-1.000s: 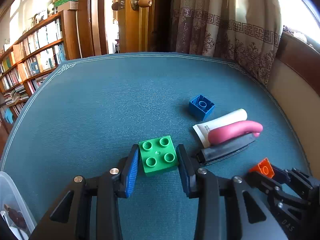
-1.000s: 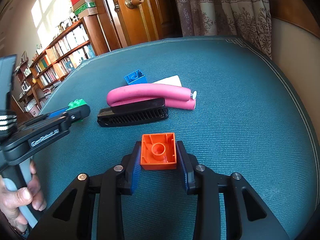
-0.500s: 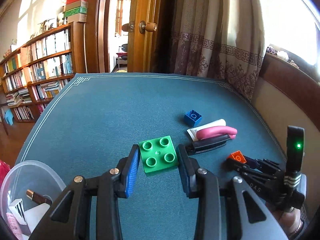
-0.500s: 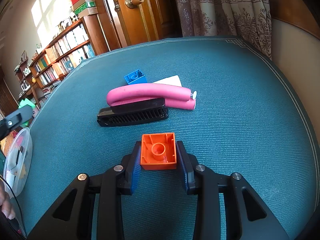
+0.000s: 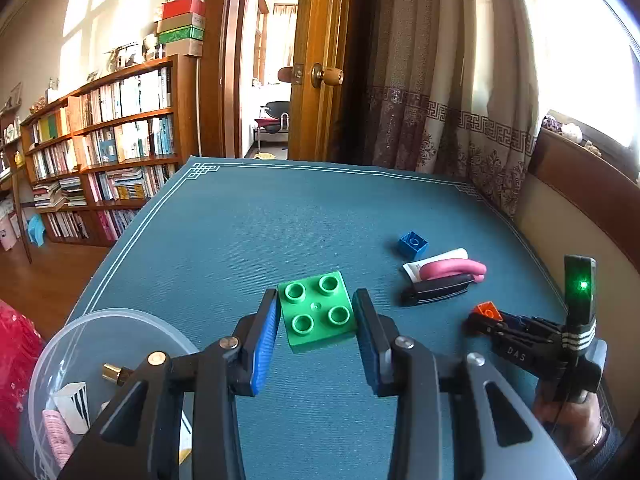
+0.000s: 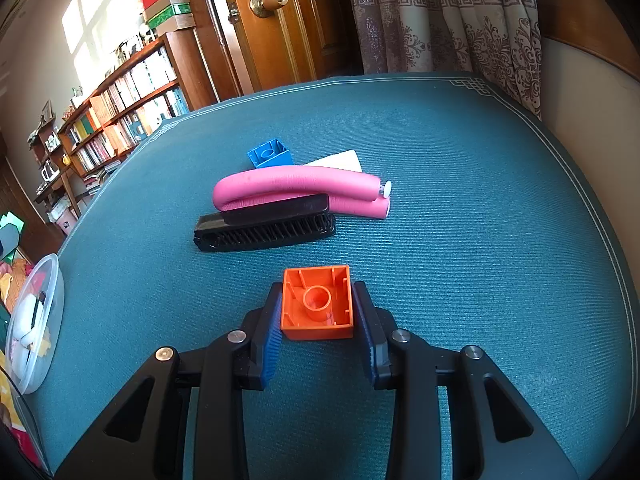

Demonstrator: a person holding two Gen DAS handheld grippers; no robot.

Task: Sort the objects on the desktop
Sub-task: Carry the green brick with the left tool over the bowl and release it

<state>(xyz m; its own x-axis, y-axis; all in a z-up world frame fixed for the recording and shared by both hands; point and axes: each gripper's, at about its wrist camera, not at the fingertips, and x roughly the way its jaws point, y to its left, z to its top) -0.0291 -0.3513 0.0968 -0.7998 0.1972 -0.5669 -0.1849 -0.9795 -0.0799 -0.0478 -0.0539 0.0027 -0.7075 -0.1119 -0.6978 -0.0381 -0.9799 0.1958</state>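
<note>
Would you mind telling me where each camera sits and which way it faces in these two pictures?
Left wrist: on the left gripper, facing along its fingers at the green brick, the table beyond, and the bowl; the right gripper and a hand show.
Right wrist: on the right gripper, facing across the orange brick towards the comb.
Shared: blue brick, pink roller, comb, bowl, door.
</note>
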